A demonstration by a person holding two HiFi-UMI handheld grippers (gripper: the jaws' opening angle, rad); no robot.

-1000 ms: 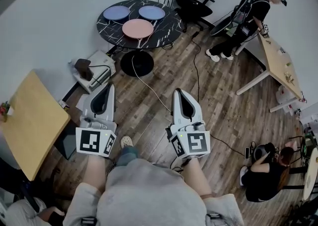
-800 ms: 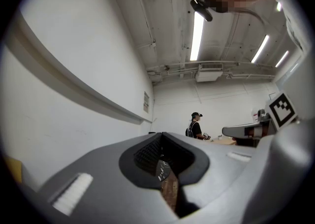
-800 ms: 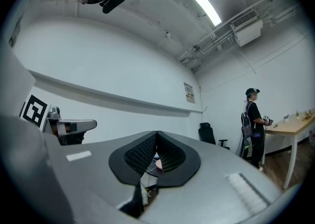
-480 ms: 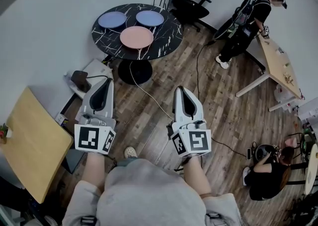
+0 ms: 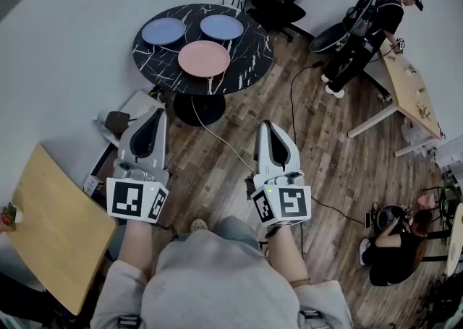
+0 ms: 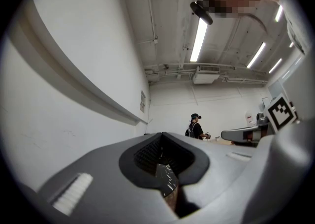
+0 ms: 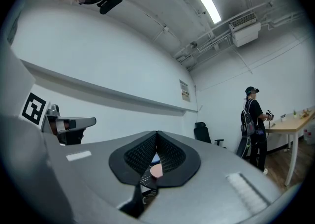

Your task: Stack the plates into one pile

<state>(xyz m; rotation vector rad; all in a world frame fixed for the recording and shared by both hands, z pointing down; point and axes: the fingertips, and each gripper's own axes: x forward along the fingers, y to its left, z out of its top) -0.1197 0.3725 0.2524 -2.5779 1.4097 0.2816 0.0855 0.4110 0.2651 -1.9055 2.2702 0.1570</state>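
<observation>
The left gripper and right gripper are hovering side by side over the wood floor, both pointing toward the round black table and well short of it. Each one's jaws are pressing together at the tips with nothing pinched between them. Three plates are lying apart on the table, none stacked: a pink plate nearest the grippers, with a left blue plate and a right blue plate behind it by the wall. In the right gripper view the pink plate is showing through the gap behind the closed tips. A person is standing at a desk far right; another person is sitting on the floor.
</observation>
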